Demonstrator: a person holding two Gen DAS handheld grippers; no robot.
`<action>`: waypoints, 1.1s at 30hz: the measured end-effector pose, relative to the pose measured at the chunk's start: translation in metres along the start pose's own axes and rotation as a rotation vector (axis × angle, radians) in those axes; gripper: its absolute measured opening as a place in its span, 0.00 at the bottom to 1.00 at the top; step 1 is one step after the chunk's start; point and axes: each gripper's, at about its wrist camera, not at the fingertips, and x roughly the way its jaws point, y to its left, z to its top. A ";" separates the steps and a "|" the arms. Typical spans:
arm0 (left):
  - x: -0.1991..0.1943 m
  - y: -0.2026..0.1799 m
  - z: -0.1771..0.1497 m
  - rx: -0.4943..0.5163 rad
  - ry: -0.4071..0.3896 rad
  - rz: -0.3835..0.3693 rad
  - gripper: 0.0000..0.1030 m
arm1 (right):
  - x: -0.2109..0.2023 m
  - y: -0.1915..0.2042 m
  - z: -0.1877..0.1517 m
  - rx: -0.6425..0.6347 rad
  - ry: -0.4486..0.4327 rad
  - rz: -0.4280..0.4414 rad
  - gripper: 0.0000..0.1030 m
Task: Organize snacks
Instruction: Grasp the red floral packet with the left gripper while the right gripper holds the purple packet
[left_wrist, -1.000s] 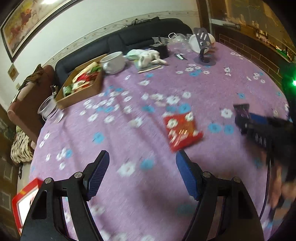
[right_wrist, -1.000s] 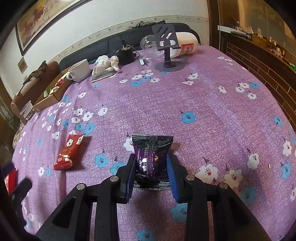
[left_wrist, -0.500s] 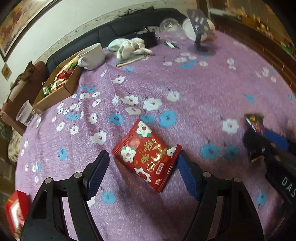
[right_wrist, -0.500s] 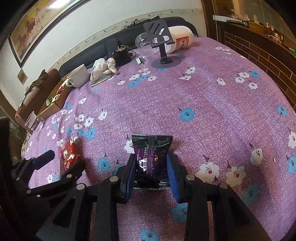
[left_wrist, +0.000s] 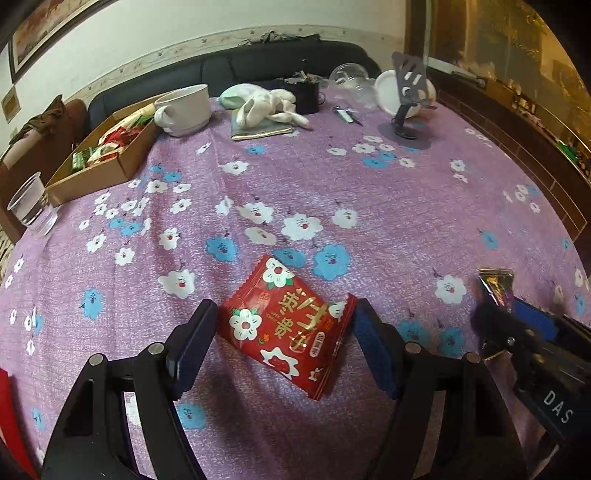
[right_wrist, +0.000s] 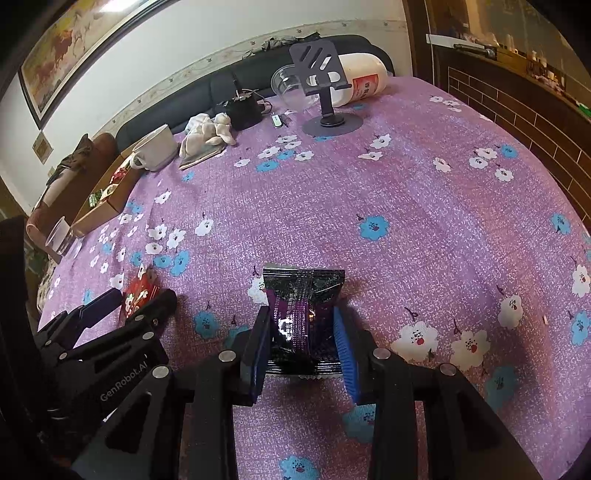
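Observation:
A red snack packet (left_wrist: 286, 326) with white flowers lies flat on the purple flowered tablecloth. My left gripper (left_wrist: 282, 332) is open and its fingers stand on either side of the packet, close to its edges. The packet also shows in the right wrist view (right_wrist: 138, 291). My right gripper (right_wrist: 303, 332) is shut on a black and purple snack packet (right_wrist: 303, 314), held just above the cloth; it shows in the left wrist view (left_wrist: 496, 286) too. A cardboard box (left_wrist: 99, 162) with several snacks stands at the far left.
A clear plastic cup (left_wrist: 31, 208) stands near the left edge by the box. A white mug (left_wrist: 184, 109), a cloth toy (left_wrist: 264, 105), a phone stand (left_wrist: 406, 92) and a white bottle (right_wrist: 362, 83) are at the far side.
My left gripper has moved forward and down over the red packet, which now lies between its open fingers. My right gripper still holds the black packet, nearly still.

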 end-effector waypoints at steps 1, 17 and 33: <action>0.000 0.000 0.000 0.005 -0.004 -0.004 0.72 | 0.000 0.001 0.000 -0.005 -0.002 -0.004 0.35; -0.007 0.022 0.002 -0.047 -0.071 -0.069 0.72 | 0.001 0.009 -0.004 -0.047 -0.025 -0.043 0.37; -0.008 0.024 -0.001 -0.020 -0.066 -0.094 0.24 | 0.001 0.011 -0.006 -0.067 -0.039 -0.058 0.37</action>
